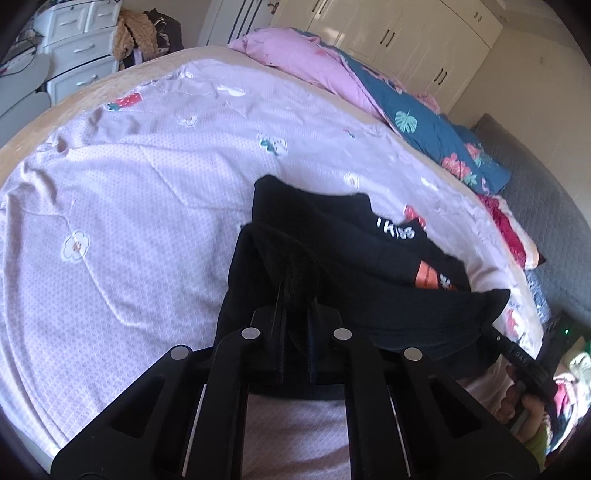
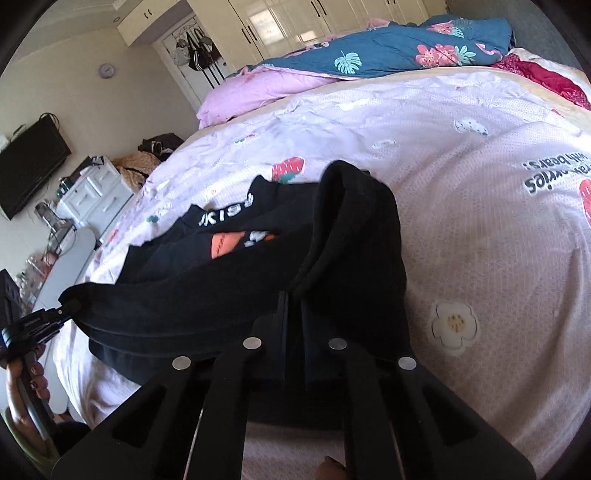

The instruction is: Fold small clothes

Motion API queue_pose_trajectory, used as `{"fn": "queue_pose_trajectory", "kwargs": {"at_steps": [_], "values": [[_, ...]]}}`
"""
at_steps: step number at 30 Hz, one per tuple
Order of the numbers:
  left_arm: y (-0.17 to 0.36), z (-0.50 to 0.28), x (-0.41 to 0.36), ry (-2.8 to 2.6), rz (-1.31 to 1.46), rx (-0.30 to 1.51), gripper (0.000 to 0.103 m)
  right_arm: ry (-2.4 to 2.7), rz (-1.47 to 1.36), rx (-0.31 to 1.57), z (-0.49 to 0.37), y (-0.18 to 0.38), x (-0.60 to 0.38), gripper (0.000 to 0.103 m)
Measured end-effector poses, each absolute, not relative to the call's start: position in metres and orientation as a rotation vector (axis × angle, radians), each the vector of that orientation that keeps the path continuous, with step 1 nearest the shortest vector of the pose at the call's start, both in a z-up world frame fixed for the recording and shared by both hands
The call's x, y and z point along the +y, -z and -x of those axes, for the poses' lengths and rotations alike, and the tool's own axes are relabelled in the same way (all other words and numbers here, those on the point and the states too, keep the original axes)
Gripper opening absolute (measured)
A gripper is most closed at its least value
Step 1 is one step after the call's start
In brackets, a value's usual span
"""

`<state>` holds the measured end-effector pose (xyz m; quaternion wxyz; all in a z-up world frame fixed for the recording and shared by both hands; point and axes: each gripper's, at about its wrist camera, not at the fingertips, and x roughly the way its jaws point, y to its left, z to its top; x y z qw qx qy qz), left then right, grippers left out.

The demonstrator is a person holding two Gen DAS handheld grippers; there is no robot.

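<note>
A small black garment (image 1: pixel 351 254) with white lettering and an orange patch hangs bunched between both grippers, partly resting on the lilac bed sheet (image 1: pixel 129 192). My left gripper (image 1: pixel 295 293) is shut on a fold of its black cloth at one end. Seen from the left wrist, the right gripper (image 1: pixel 489 326) pinches the other corner at the right, with a hand (image 1: pixel 524 402) behind it. In the right wrist view my right gripper (image 2: pixel 293 301) is shut on the garment (image 2: pixel 229 291). The left gripper (image 2: pixel 72 306) holds the far left corner.
A pink and blue flowered quilt (image 1: pixel 388 99) is heaped along the bed's far side, with red cloth (image 1: pixel 506 229) near it. A white dresser (image 1: pixel 79 48) and wardrobes (image 1: pixel 406 33) stand beyond. A wall television (image 2: pixel 26 170) hangs at the left.
</note>
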<state>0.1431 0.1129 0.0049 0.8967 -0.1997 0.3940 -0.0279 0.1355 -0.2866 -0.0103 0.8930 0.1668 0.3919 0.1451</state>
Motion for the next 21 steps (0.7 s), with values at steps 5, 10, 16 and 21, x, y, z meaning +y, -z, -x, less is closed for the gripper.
{"fn": "queue_pose_trajectory", "kwargs": {"at_steps": [5,10,16,21], "values": [[-0.012,-0.164,0.123,0.001,0.469,0.792,0.002,-0.301,-0.340,0.749,-0.151,-0.009,-0.282,0.005],[-0.017,-0.191,0.127,-0.046,0.510,0.772,0.002,-0.280,-0.394,0.717,-0.178,-0.023,-0.283,0.005],[-0.015,-0.208,0.128,-0.058,0.505,0.736,0.006,-0.234,-0.422,0.706,-0.208,-0.025,-0.285,0.005],[-0.011,-0.214,0.135,-0.062,0.496,0.737,0.011,-0.210,-0.456,0.687,-0.224,-0.023,-0.298,0.005]]}}
